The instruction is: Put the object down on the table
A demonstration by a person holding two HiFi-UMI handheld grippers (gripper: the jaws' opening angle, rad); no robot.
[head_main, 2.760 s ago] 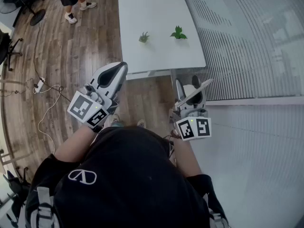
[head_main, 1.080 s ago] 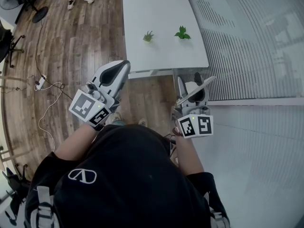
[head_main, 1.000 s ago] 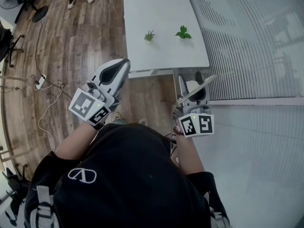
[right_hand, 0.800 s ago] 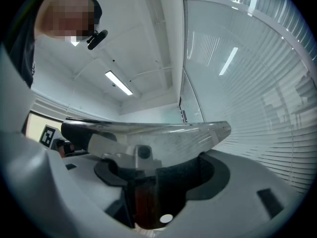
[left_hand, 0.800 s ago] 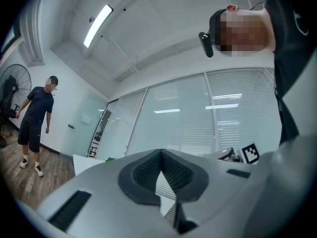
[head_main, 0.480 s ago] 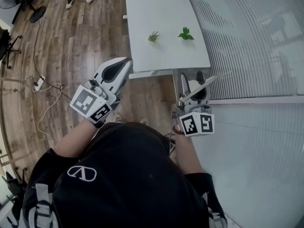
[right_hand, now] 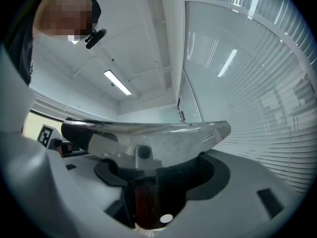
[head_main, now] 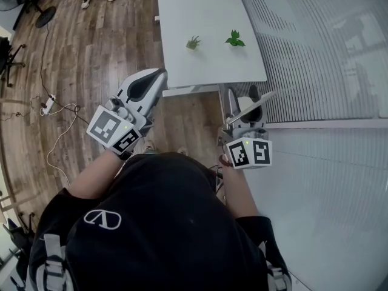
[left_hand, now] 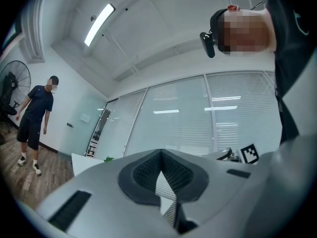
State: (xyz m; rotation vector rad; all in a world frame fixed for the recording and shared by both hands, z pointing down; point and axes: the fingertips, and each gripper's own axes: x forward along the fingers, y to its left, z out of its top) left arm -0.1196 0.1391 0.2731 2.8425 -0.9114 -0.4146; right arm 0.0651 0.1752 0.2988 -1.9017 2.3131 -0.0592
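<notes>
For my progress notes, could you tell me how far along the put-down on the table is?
Done: the right gripper grips a metal-bladed tool by its dark handle. In hand: the tool is held short of the white table, not yet over it. Left: carry it over the table, lower it, open the jaws. The left gripper is shut and empty.

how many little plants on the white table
2, both on the table: a pale plant mid-table, a brighter green plant right of it. None look hidden.
</notes>
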